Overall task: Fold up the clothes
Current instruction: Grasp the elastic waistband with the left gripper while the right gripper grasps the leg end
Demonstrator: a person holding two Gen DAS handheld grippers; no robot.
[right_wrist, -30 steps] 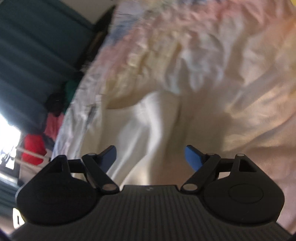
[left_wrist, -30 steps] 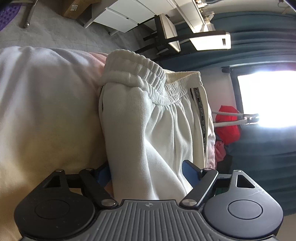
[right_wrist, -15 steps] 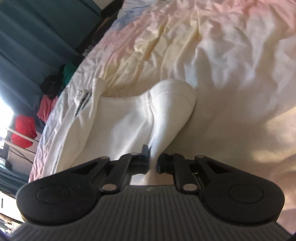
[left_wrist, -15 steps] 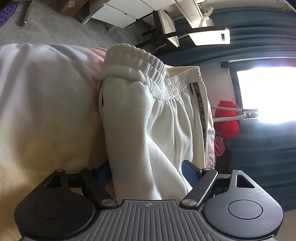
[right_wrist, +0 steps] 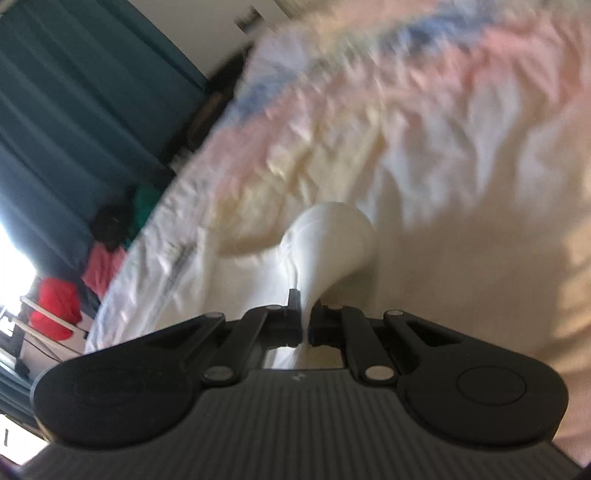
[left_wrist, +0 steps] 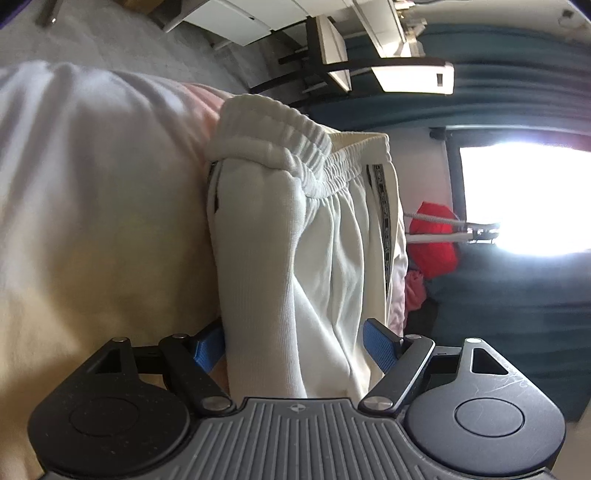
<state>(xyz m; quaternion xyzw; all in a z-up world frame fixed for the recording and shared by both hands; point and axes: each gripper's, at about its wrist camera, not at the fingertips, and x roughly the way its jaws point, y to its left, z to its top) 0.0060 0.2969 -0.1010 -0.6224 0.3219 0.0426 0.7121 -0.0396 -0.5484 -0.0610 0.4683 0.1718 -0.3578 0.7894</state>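
Observation:
White sweatpants (left_wrist: 295, 258) with an elastic waistband and a dark side stripe lie on a pale pastel bedsheet (left_wrist: 92, 203). My left gripper (left_wrist: 293, 345) is open, its blue fingertips (left_wrist: 376, 343) standing on either side of the pants' fabric. In the right wrist view, my right gripper (right_wrist: 306, 325) is shut on a fold of the white sweatpants (right_wrist: 328, 240) and holds it raised off the bedsheet (right_wrist: 461, 166).
Teal curtains (left_wrist: 517, 295) and a bright window (left_wrist: 524, 195) lie beyond the bed. A red garment (left_wrist: 432, 240) hangs on a rack by the window. White furniture (left_wrist: 236, 18) and a chair (left_wrist: 325, 48) stand on the grey floor.
My right gripper closed on a fold of the pants and has lifted it. My left gripper has stayed open around the fabric, barely moving.

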